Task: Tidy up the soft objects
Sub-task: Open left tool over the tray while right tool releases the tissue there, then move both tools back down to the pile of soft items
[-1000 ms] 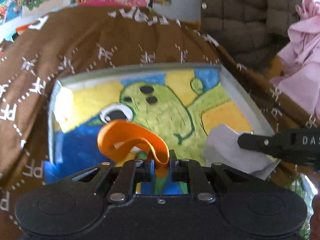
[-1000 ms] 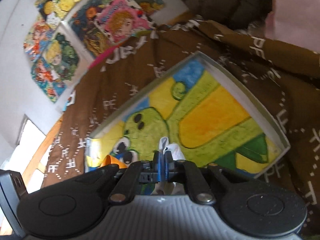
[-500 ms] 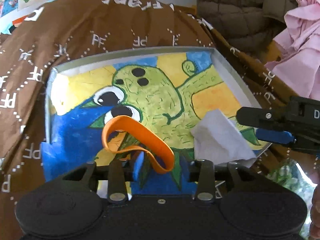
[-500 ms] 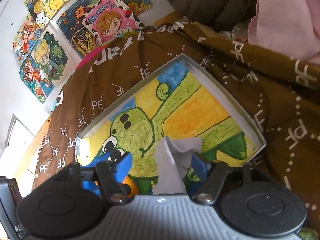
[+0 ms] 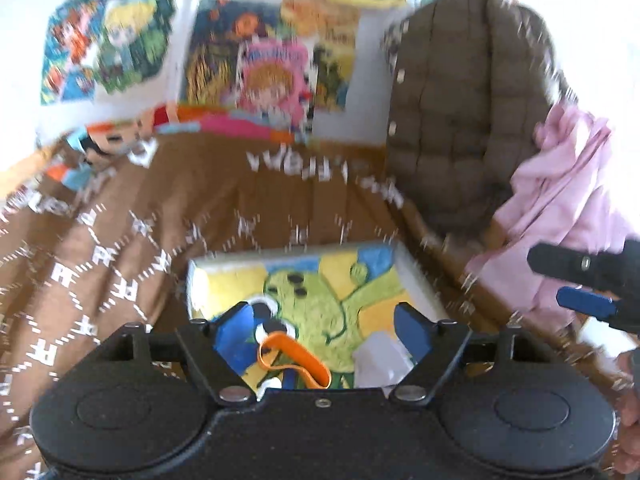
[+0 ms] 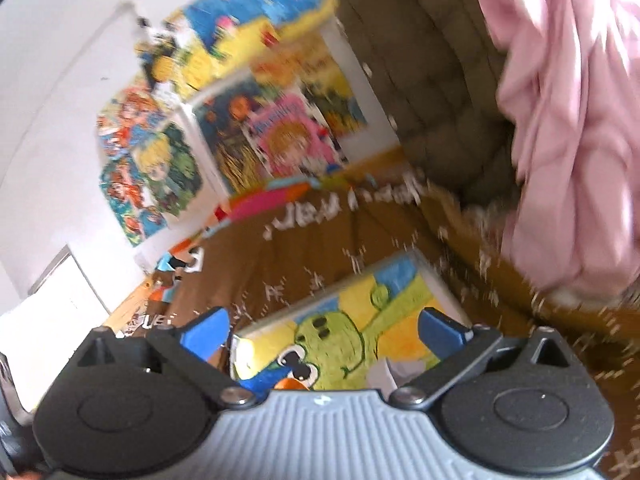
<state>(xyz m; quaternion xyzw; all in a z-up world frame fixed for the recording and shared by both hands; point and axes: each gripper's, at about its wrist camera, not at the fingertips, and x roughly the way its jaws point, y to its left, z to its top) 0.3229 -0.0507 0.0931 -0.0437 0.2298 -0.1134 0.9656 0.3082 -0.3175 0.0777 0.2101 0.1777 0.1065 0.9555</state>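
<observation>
Both views are streaked with motion blur, so fine detail is hard to read. The left gripper [image 5: 324,330], black with blue-padded fingers, is hanging above a shallow white-rimmed tray [image 5: 416,276] whose floor is painted with a green cartoon creature on yellow and blue. Its jaws are standing wide apart and gripping nothing. Between those spread fingers, down on the painted floor, a loop of flat orange rubber band [image 5: 294,358] is lying loose, and just beside it, toward the right finger, a crumpled white piece of tissue-like material [image 5: 380,360] is sitting in the tray too.

The right gripper [image 6: 324,334], with a grey ribbed body and blue finger pads, is also hanging over the same tray [image 6: 436,276], jaws spread wide with nothing held between them. In its view only a sliver of the orange band [image 6: 294,385] and a corner of the white scrap [image 6: 394,372] are peeking out above the gripper body. From the left camera, the right gripper [image 5: 576,284] is showing at the right edge, beside the tray.

The tray is resting on a rumpled brown blanket printed with white letters [image 5: 120,240]. Behind it, a quilted olive-brown jacket [image 5: 460,100] is hanging or draped, and a bunched pale pink cloth [image 5: 560,200] is sitting to its right. Bright cartoon posters [image 6: 168,152] are covering the white wall beyond.
</observation>
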